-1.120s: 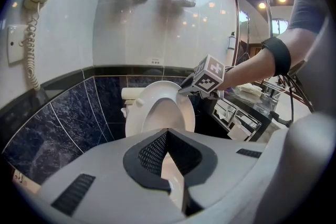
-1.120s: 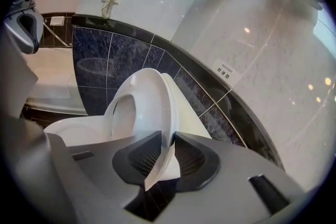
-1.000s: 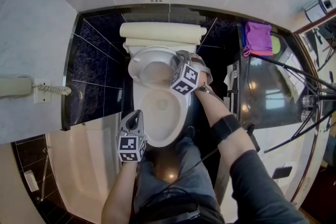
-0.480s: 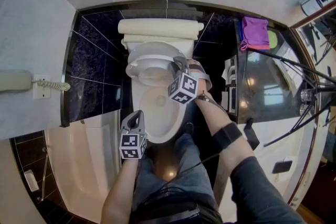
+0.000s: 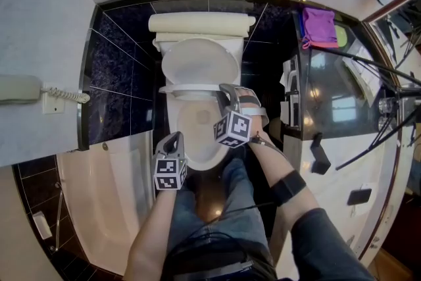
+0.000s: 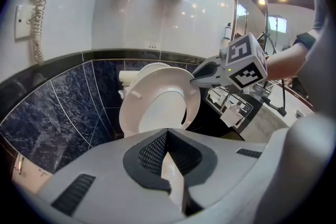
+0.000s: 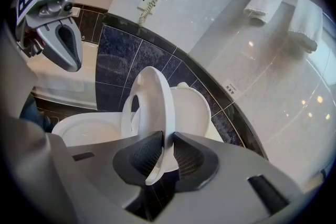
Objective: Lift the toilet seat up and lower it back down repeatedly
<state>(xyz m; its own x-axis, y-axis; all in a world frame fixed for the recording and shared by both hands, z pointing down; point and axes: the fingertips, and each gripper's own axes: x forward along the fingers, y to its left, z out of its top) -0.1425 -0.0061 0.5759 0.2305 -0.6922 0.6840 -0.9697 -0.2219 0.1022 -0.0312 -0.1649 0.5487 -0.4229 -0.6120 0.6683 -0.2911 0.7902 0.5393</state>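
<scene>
The right gripper (image 7: 164, 140) has its fingers clamped on the right edge of the toilet seat (image 7: 153, 105), one finger on each face. The seat stands half raised, tilted between the bowl (image 5: 192, 156) and the upright lid (image 5: 200, 59). The left gripper (image 6: 167, 137) hangs by the bowl's front left edge, its fingers closed on nothing, well apart from the seat.

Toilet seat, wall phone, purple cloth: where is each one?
toilet seat (image 7: 161, 105), right gripper view, on its raised ring.
wall phone (image 5: 18, 89), head view, on the handset.
purple cloth (image 5: 320, 26), head view, on its middle.
</scene>
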